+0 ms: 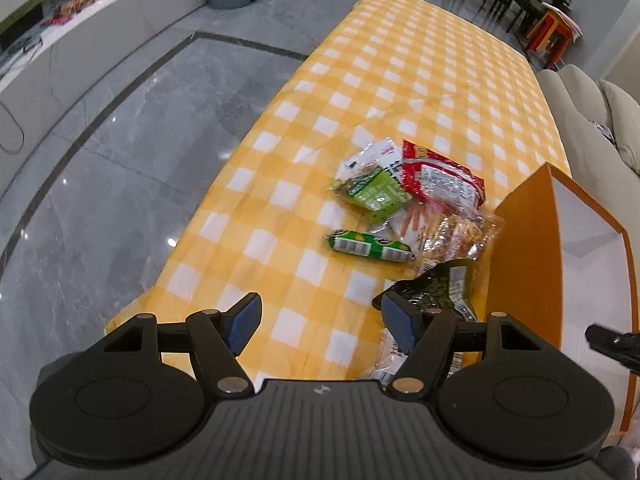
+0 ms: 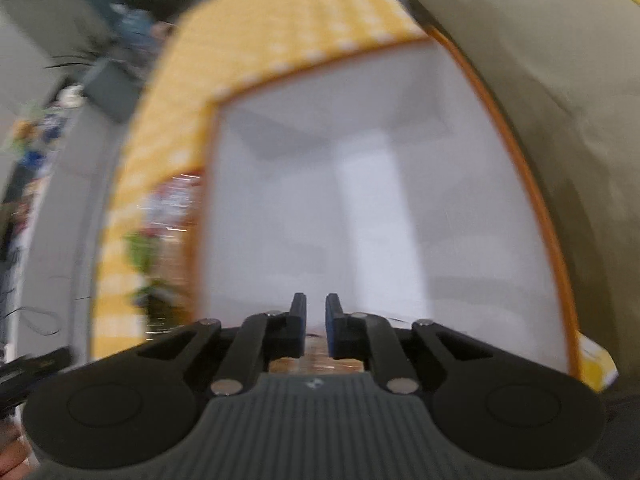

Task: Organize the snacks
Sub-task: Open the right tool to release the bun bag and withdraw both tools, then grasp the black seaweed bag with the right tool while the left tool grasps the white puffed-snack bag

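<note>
The job looks about half-set: snacks lie loose on the yellow-check tablecloth & the orange box w/ white inside stands at the table's near right, just beside the pile. Left gripper hangs over the cloth near the table's front edge, fingers wide apart, nothing between them — its right finger sits just over the dark seaweed packet, though contact can't be told. Further out lie the green sausage stick, the green packet, the red packet & a clear bag of orange-ish snacks, all bunched together, some overlapping. In the right-wrist view, badly blurred, the right gripper is over the box's white interior, fingers nearly together. Something brownish shows low between the finger bases, but whether that's a gripped wrapper or something lying below can't be told; at the tips there's a narrow bare gap. The box floor in view looks bare, as far as blur allows. Judged step: right side is working at the box, prob. around a drop-off; left side is lining up its next pick. Next move for the left calls for settling both fingers astride one packet — the seaweed one is nearest — then closing on the crinkly film w/o dragging neighbours, and carrying it over the box wall. Thin slippery wrappers may slide out of a shallow pinch.
</note>
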`<state>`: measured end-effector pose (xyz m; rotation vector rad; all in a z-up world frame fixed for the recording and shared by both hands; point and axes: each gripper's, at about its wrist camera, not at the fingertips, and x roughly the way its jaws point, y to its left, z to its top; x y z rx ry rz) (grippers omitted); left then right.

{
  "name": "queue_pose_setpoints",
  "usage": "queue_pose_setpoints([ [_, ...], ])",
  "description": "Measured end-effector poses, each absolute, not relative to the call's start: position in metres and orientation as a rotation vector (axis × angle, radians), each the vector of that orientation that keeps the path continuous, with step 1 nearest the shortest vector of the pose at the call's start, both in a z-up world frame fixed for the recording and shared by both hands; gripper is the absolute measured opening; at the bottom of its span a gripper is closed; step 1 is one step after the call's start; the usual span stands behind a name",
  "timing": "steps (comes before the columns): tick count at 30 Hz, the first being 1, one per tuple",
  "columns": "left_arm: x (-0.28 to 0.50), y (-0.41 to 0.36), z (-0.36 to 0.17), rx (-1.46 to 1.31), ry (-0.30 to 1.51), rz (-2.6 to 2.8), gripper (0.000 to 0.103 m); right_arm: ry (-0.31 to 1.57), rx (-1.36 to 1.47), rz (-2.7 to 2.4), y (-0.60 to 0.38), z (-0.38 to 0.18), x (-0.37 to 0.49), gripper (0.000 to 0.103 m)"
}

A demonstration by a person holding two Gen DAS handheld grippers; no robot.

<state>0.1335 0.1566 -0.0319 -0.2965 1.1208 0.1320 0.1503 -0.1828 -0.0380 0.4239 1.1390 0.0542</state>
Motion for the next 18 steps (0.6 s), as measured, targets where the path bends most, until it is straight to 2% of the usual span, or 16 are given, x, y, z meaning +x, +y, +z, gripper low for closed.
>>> queue_pose_setpoints([
  [1, 0.134, 0.160, -0.034, -0.308, 1.124, 0.131, 0.081, 1.114, 0.404, 0.092, -0.171, -0.028, 0.149, 0.026],
  [2, 0.134, 0.164, -0.036, -0.316, 1.127, 0.128, 0.081, 1.092, 0.383, 0.133, -0.158, -0.019, 0.148, 0.044],
  [4, 0.135, 0.171, -0.040, -0.325, 1.130, 0.125, 0.081, 1.068, 0.346, 0.208, -0.131, -0.007, 0.149, 0.058],
  [7, 0.135, 0.184, -0.045, -0.338, 1.135, 0.148, 0.081, 1.049, 0.270, 0.301, -0.086, 0.001, 0.152, 0.058],
  [12, 0.134, 0.203, -0.051, -0.294, 1.123, 0.224, 0.081, 1.061, 0.088, 0.312, -0.020, -0.018, 0.159, 0.079],
  [14, 0.135, 0.210, -0.054, -0.313, 1.123, 0.208, 0.081, 1.059, -0.015, 0.291, -0.003, -0.032, 0.162, 0.095],
  [18, 0.138, 0.226, -0.062, -0.374, 1.143, 0.199, 0.081, 1.093, -0.170, 0.253, 0.019, -0.065, 0.172, 0.098],
])
